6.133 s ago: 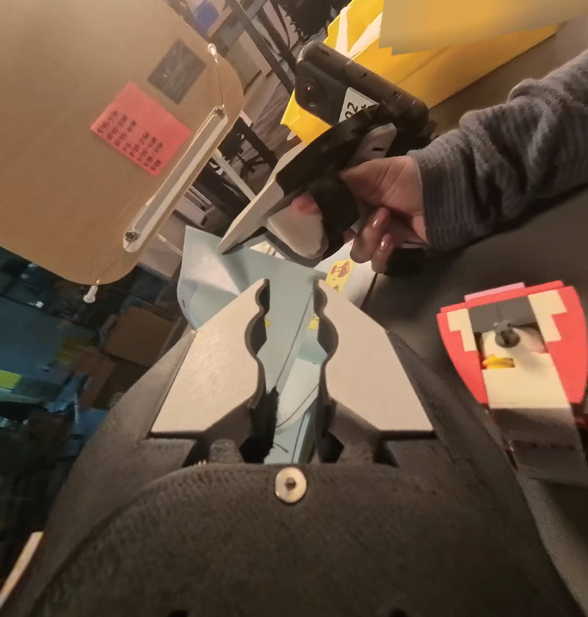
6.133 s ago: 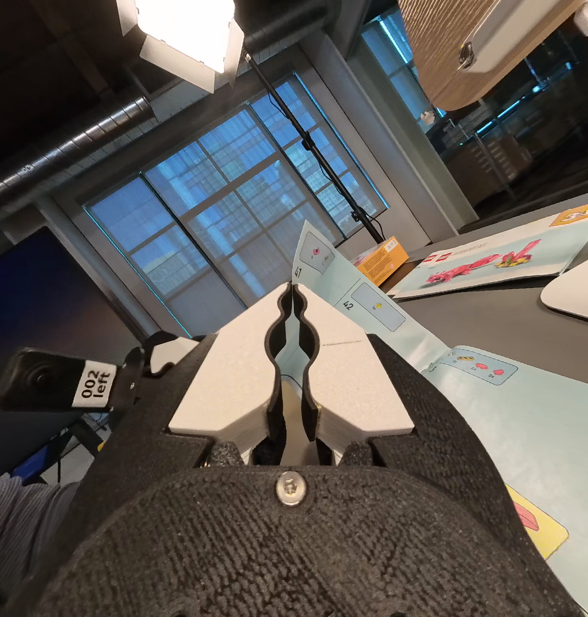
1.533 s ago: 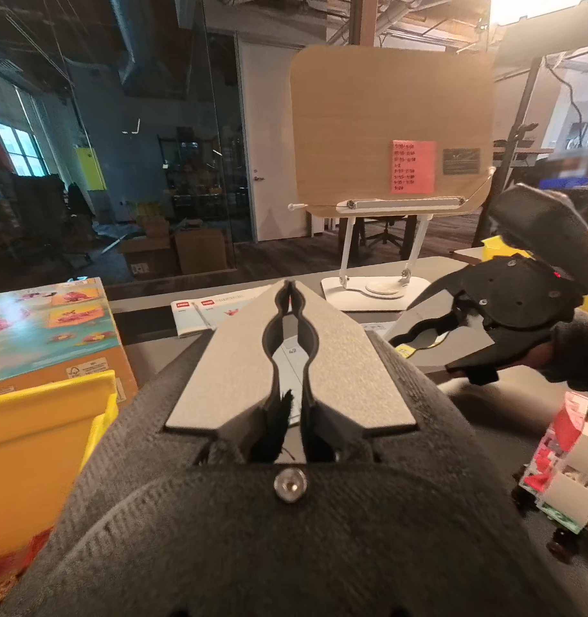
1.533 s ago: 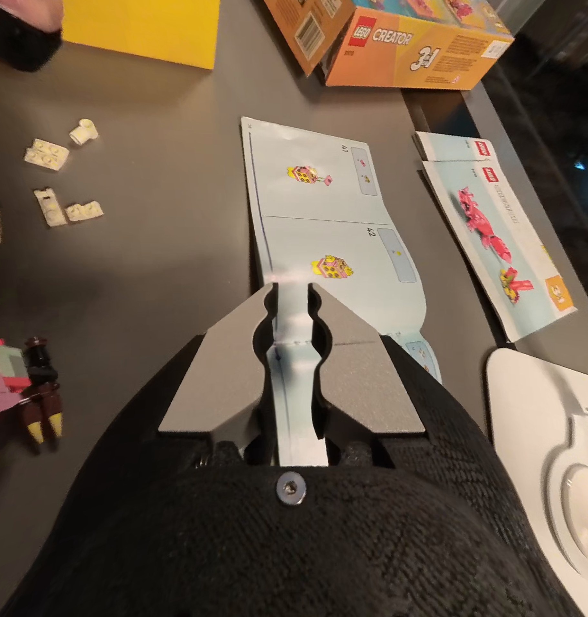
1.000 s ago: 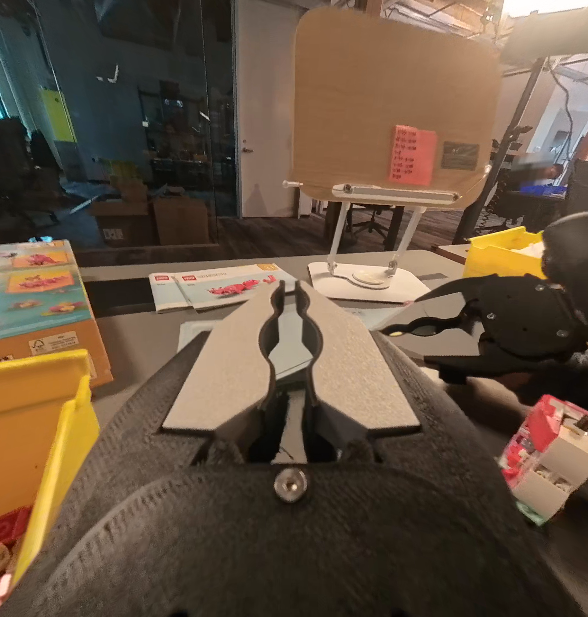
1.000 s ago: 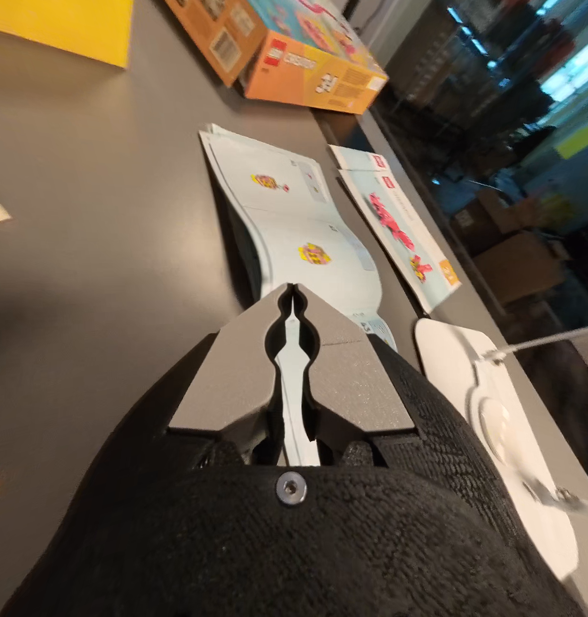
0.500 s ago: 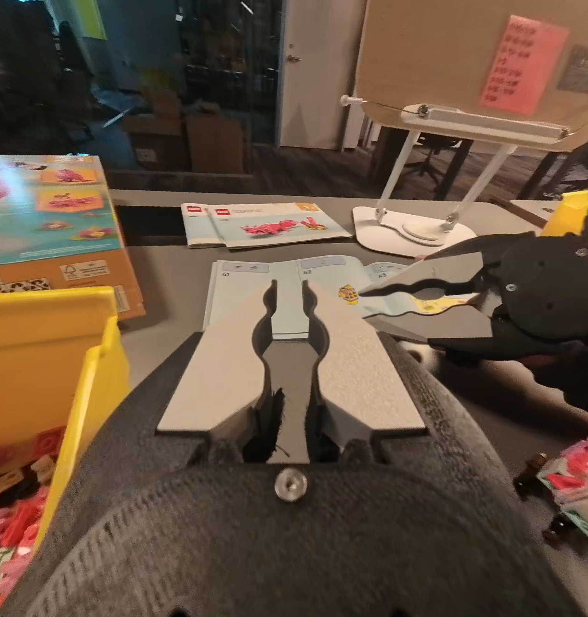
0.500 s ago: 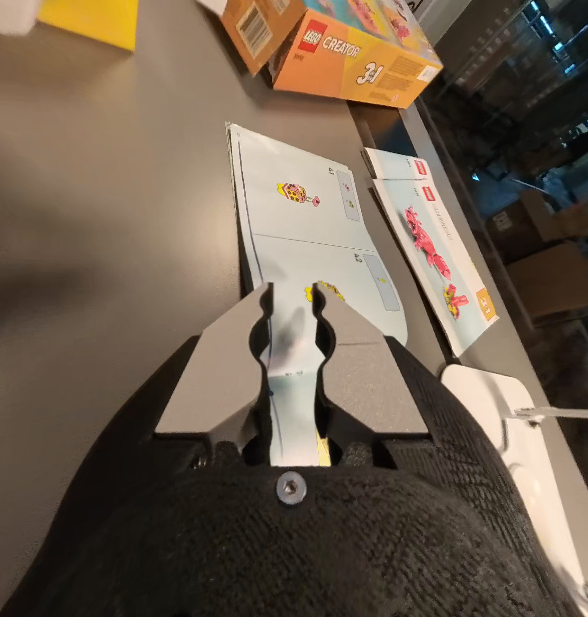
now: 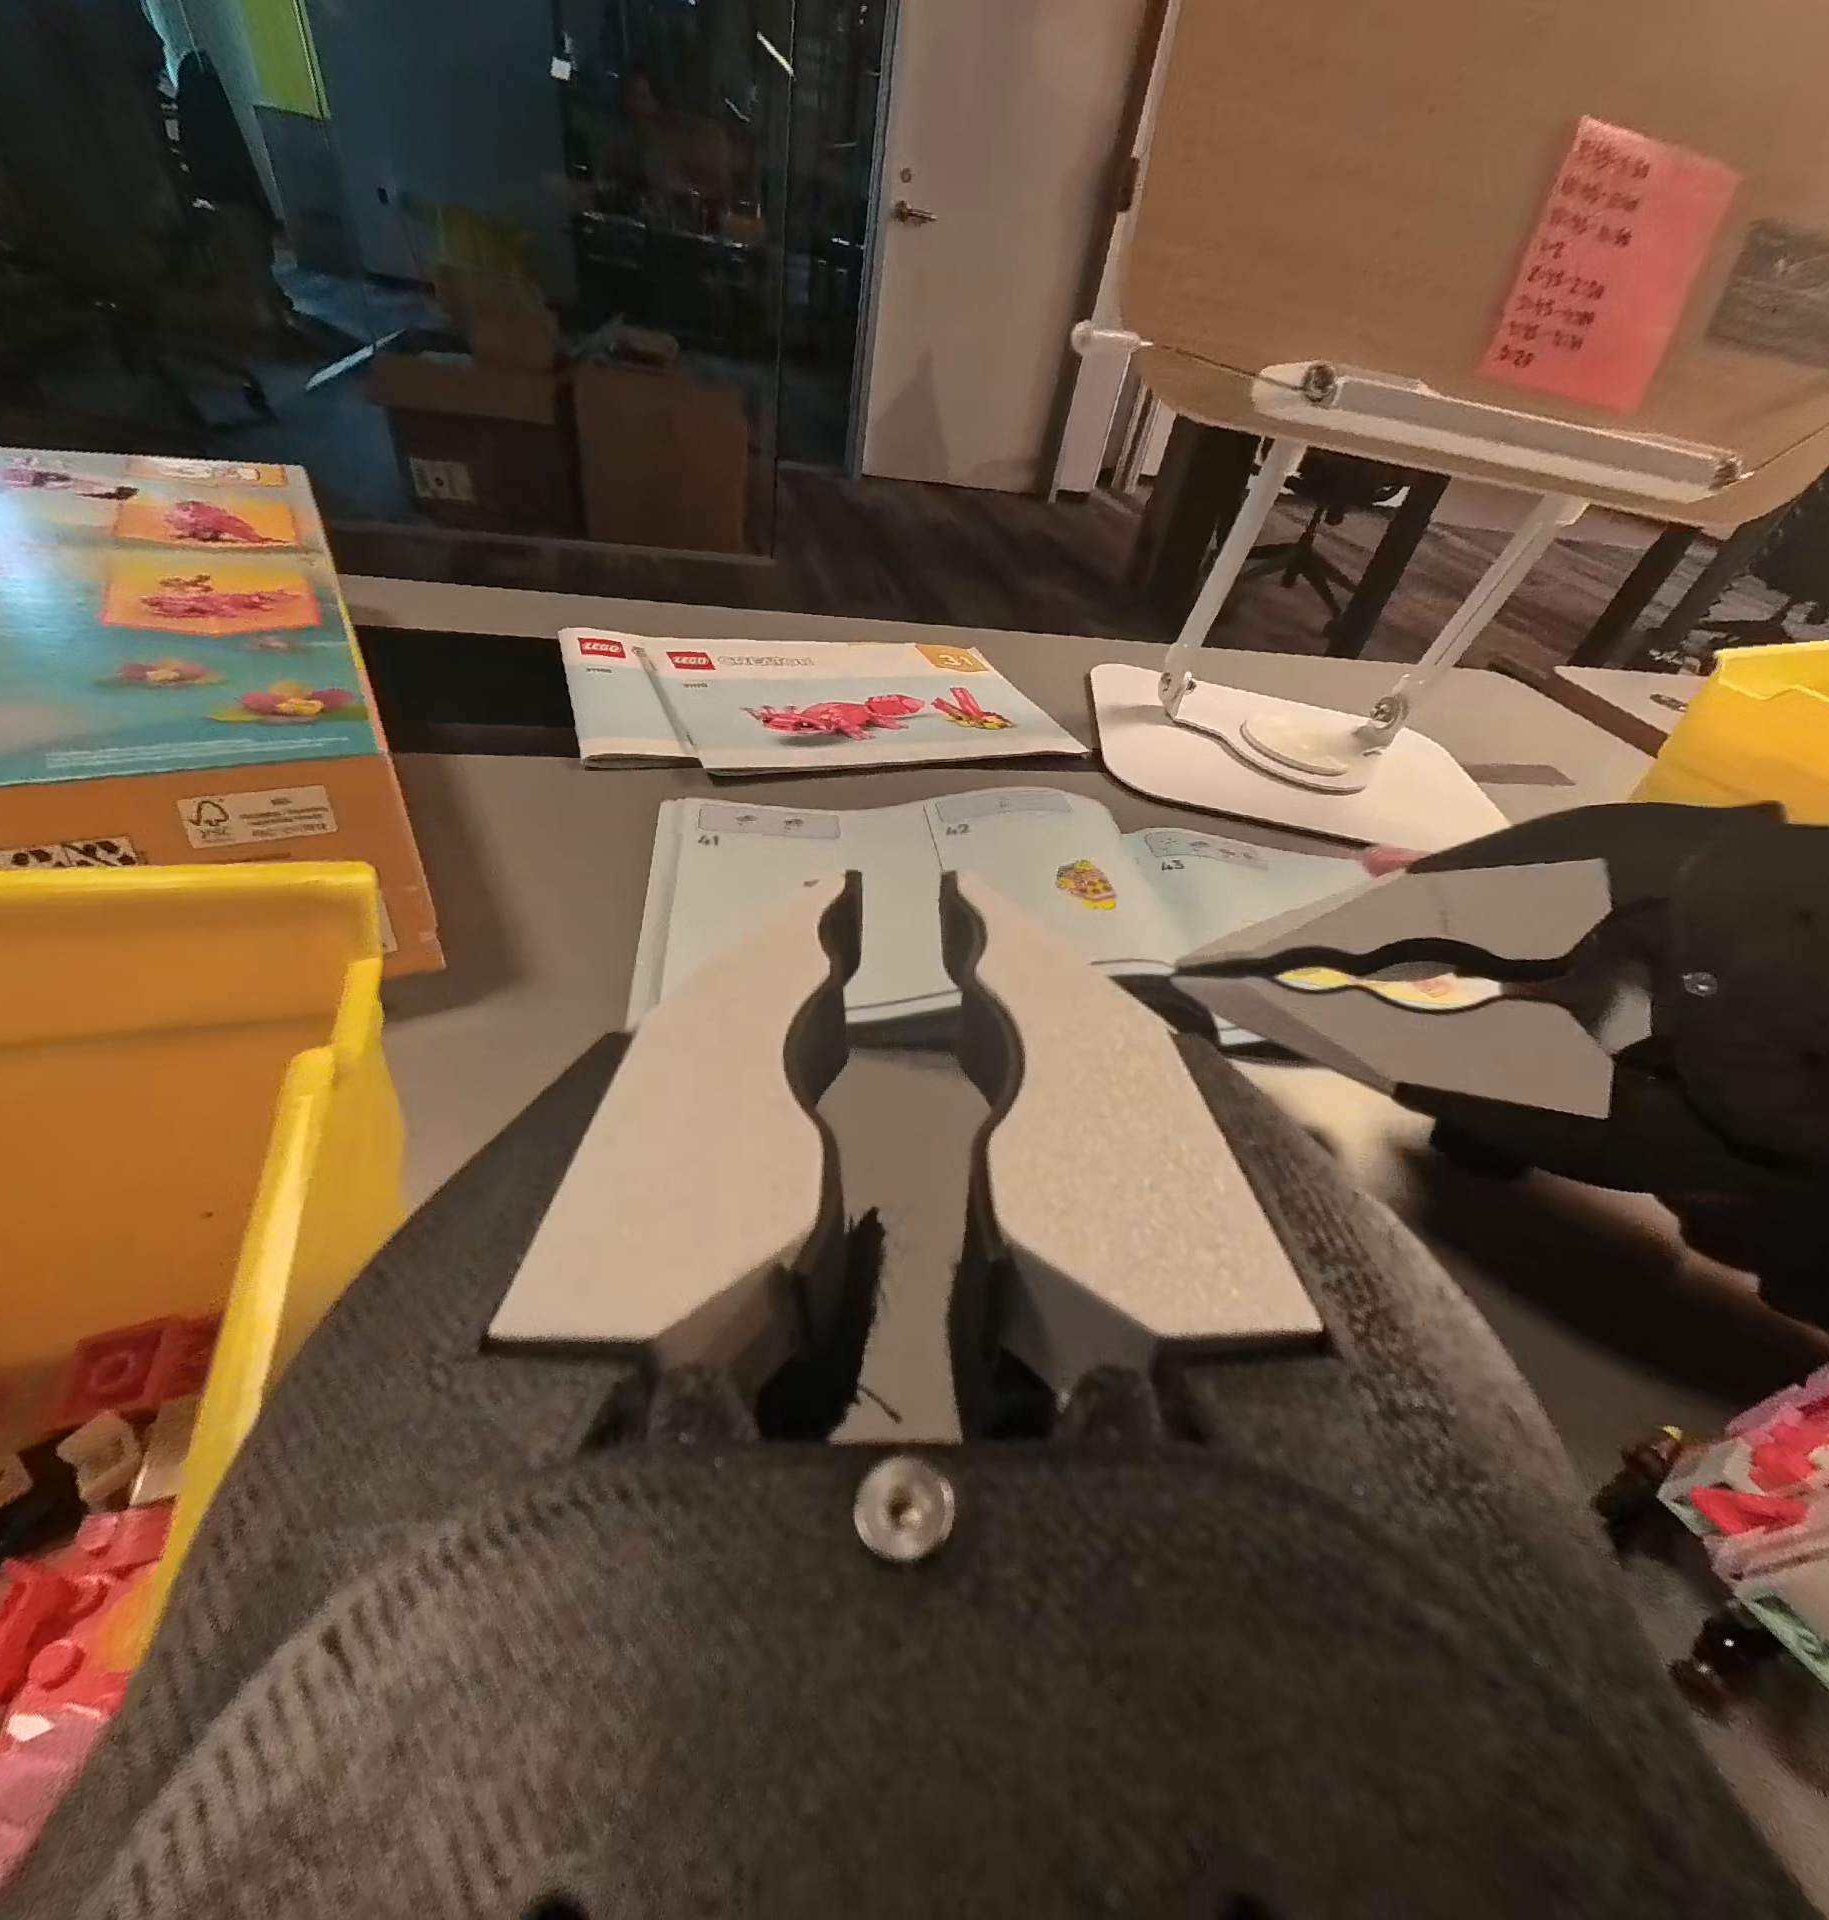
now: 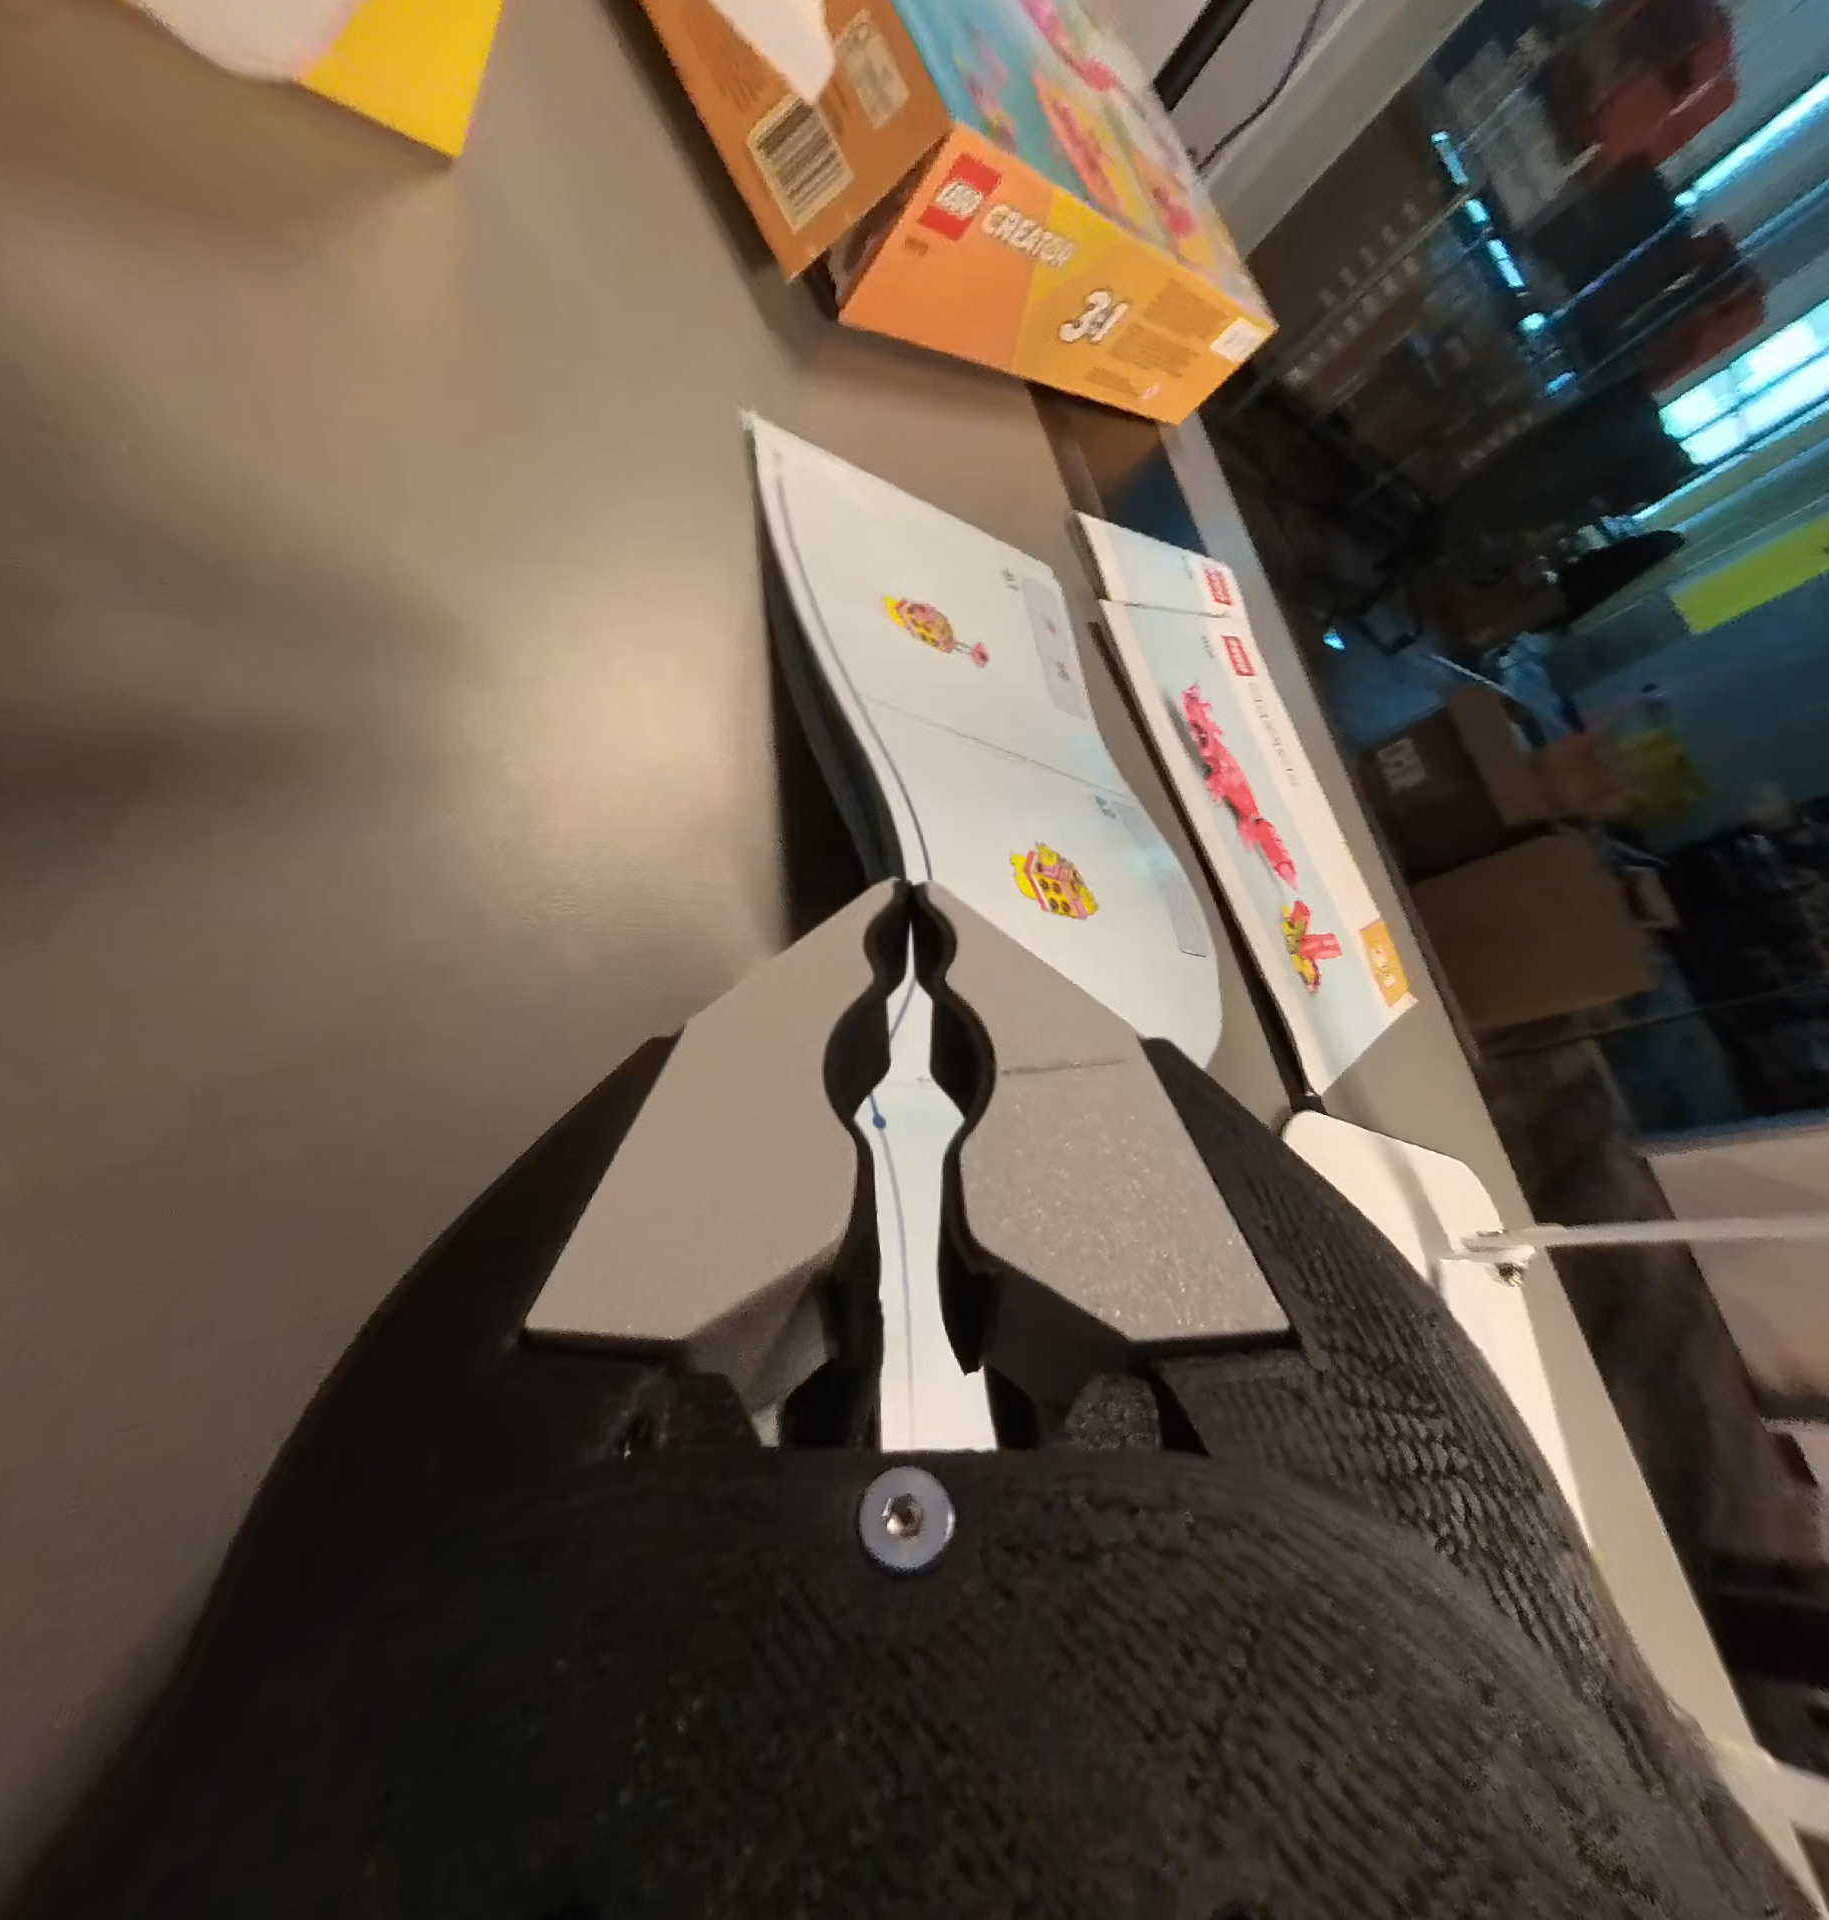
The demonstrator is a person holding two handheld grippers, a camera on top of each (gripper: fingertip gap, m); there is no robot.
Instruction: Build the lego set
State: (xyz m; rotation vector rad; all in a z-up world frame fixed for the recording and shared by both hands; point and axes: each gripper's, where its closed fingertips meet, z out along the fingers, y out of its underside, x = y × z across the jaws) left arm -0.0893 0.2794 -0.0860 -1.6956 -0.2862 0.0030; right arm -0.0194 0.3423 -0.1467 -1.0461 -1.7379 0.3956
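While the right gripper [image 10: 908, 891] fingers pinch a page of the open booklet [image 9: 785, 914] on the counter [image 10: 318, 727], we count two closed booklets [image 9: 837, 712] beyond; left gripper [image 9: 897, 883] fingers spread, empty.

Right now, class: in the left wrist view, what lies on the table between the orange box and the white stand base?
Two closed booklets, overlapping, lie between the orange box and the white stand base.

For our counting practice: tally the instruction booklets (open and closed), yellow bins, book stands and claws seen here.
open instruction booklet: 1
closed instruction booklets: 2
yellow bins: 2
book stand: 1
claws: 2
Total: 8
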